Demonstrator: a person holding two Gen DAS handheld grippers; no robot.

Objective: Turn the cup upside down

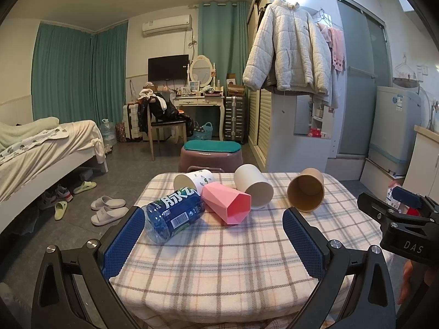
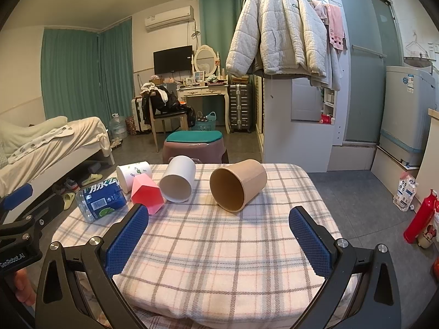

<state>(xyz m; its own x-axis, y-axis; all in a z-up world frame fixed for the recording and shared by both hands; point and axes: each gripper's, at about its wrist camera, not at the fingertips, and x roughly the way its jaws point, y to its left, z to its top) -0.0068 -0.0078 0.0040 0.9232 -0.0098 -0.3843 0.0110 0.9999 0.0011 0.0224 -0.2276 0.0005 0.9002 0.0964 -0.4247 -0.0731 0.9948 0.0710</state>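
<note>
Several cups lie on their sides on the plaid-covered table (image 1: 219, 260): a brown paper cup (image 1: 306, 193) (image 2: 237, 185), a white cup (image 1: 253, 189) (image 2: 178, 182), a pink faceted cup (image 1: 226, 204) (image 2: 146, 193) and a white patterned cup (image 1: 193, 182) (image 2: 133, 174). My left gripper (image 1: 214, 244) is open and empty above the table's near part, behind the pink cup. My right gripper (image 2: 219, 241) is open and empty, just short of the brown cup's open mouth. The right gripper also shows at the right edge of the left wrist view (image 1: 397, 219).
A blue-labelled plastic bottle (image 1: 174, 213) (image 2: 100, 200) lies at the table's left side beside the pink cup. A purple stool with a teal cushion (image 2: 193, 145) stands beyond the table. A bed (image 1: 41, 150) is at left, a red flask (image 2: 419, 216) on the floor at right.
</note>
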